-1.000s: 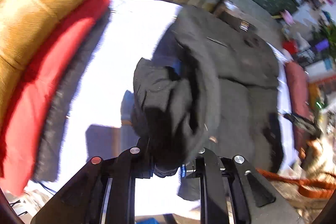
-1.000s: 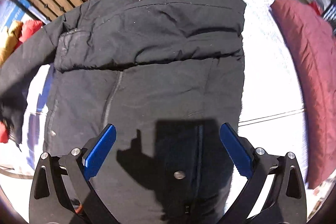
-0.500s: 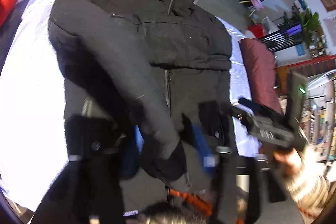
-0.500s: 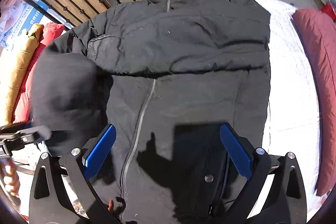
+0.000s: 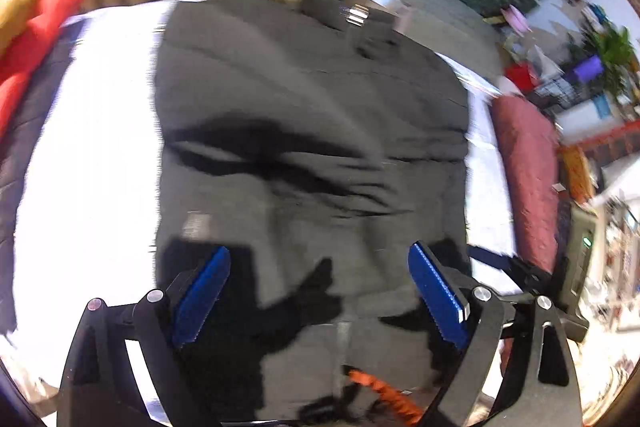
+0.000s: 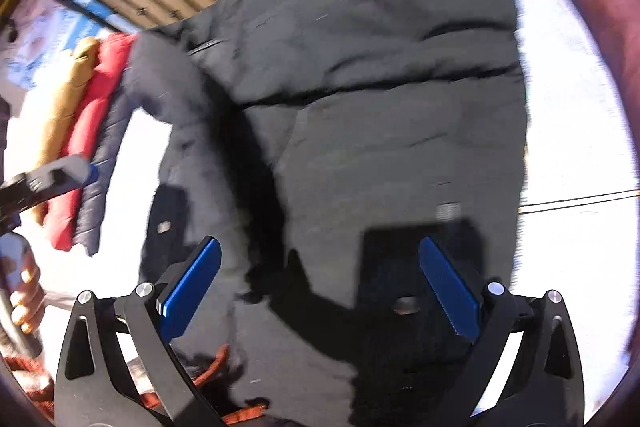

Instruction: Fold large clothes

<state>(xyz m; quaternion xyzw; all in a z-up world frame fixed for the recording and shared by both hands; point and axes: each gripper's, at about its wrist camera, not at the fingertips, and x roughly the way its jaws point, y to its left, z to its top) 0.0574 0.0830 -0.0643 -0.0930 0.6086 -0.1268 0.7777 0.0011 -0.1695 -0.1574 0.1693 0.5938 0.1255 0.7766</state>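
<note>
1. Black jacket (image 5: 312, 131) spread flat over white bed (image 5: 92, 163), filling mid-frame; one sleeve (image 6: 176, 115) folded across at centre left.
2. Left tongs (image 5: 316, 295) opening, nothing between; right tongs (image 6: 320, 291) spread wide, empty.
3. Red pillow (image 5: 528, 183) at right; red and tan bedding (image 6: 84, 115) at left; orange cord (image 5: 384, 391) at bottom.

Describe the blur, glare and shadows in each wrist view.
Left wrist view: motion-blurred throughout, white bedcover blown out, gripper shadow on the black jacket. Right wrist view: also smeared, bedcover overexposed, hard gripper shadows across the jacket; both show fisheye bending.
</note>
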